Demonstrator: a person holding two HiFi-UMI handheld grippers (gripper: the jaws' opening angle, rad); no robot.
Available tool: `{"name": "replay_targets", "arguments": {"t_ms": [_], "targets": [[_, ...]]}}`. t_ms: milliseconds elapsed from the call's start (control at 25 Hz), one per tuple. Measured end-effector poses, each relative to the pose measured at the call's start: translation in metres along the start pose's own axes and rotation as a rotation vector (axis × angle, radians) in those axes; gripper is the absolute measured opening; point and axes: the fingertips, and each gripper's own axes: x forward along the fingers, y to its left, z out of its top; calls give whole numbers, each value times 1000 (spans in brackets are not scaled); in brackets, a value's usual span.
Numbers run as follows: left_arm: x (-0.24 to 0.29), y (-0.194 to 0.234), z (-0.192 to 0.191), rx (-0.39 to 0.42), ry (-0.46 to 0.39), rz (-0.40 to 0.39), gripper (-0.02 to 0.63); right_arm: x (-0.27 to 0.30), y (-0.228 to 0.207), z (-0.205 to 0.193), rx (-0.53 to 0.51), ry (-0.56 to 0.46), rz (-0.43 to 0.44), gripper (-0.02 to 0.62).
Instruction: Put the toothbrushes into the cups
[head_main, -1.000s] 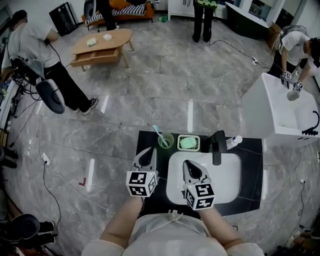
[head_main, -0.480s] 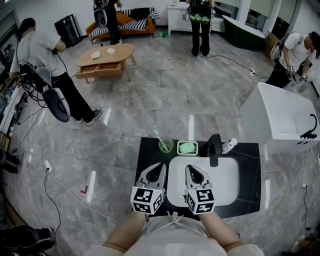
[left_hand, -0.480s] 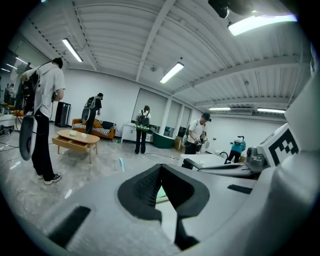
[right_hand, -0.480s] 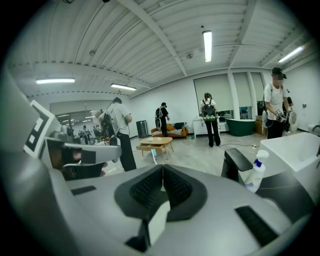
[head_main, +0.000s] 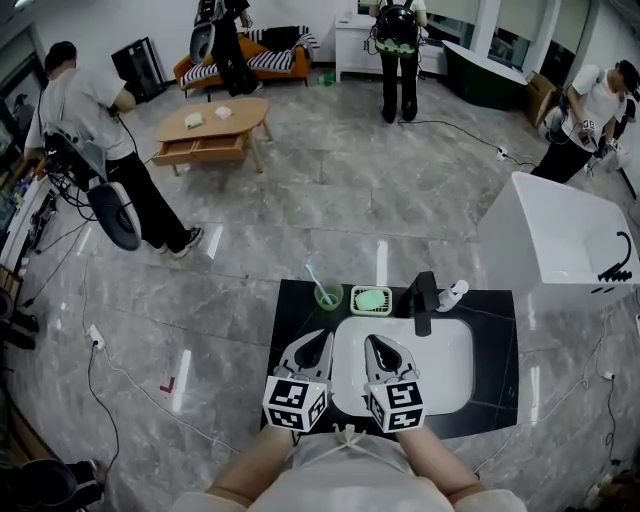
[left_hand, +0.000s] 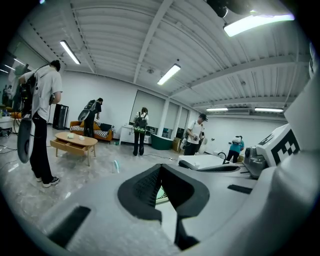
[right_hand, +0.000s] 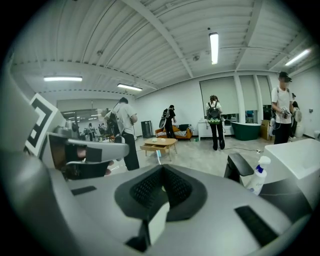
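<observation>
A green cup (head_main: 327, 296) stands at the back left of the black counter (head_main: 495, 330), and a light blue toothbrush (head_main: 314, 276) sticks out of it. My left gripper (head_main: 312, 347) hovers over the counter's left part, short of the cup, shut and empty. Over the white sink (head_main: 440, 360) my right gripper (head_main: 377, 346) hangs with its jaws together and nothing between them. The left gripper view has the left gripper (left_hand: 161, 167) closed, with the toothbrush (left_hand: 116, 166) beyond it. The right gripper view has the right gripper (right_hand: 161, 169) closed, and the toothbrush (right_hand: 158, 155) stands behind its tips.
A green soap dish (head_main: 370, 299), a black faucet (head_main: 424, 300) and a white spray bottle (head_main: 452, 293) line the back of the sink. A white bathtub (head_main: 560, 250) stands to the right. Several people, a wooden coffee table (head_main: 212, 128) and floor cables lie beyond.
Both grippers have risen a little; the left one has drawn back from the cup toward me. Both stay shut and empty. The toothbrush remains in the cup.
</observation>
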Motion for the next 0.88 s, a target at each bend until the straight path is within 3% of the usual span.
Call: {"name": "replay_targets", "arguments": {"t_ms": [560,880], "targets": [[0,4,-3,-22,10,14,20,1,-1,-1,-16,11,7,26],[-1,8,-1,17,11,19,20,4,2,0,-14,18,1,26]]}}
